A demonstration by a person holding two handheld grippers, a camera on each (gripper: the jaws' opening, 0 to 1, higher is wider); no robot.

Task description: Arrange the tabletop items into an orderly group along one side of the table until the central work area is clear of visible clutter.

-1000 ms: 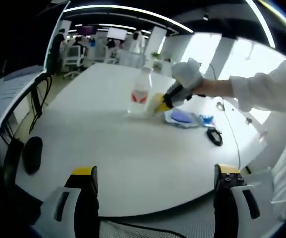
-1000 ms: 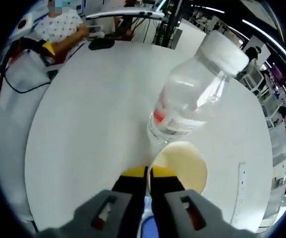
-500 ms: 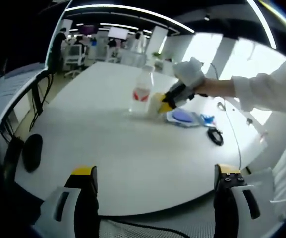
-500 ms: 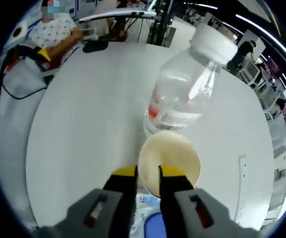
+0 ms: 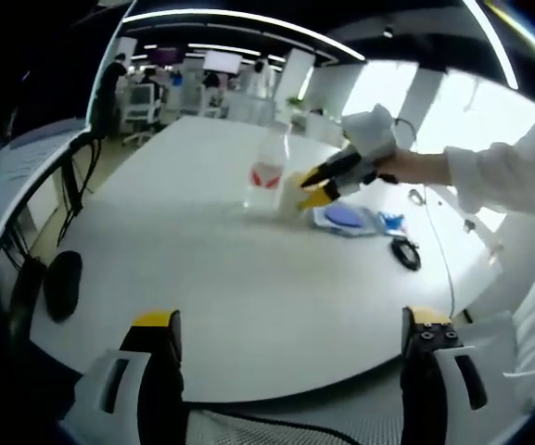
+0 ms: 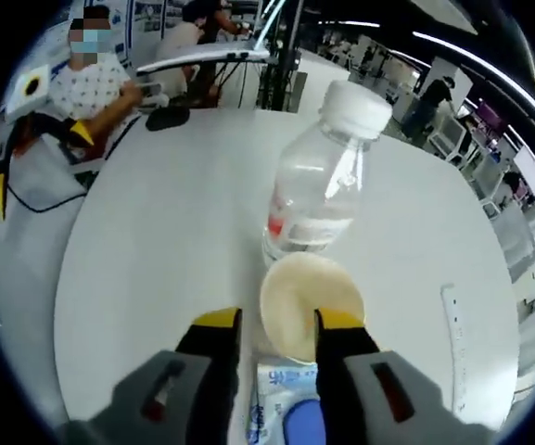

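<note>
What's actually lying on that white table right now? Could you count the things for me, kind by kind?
Clear plastic bottle with white cap: 1
Pale round dish beside the bottle: 1
Blue-and-white packet near the right gripper: 1
Black coiled cable: 1
Black oval thing at the table's edge, too dark to identify: 1
Total: 5

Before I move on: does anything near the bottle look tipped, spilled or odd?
No spill. The bottle stands upright and capped. The cream disc beside it stands on edge, by the open right gripper.
</note>
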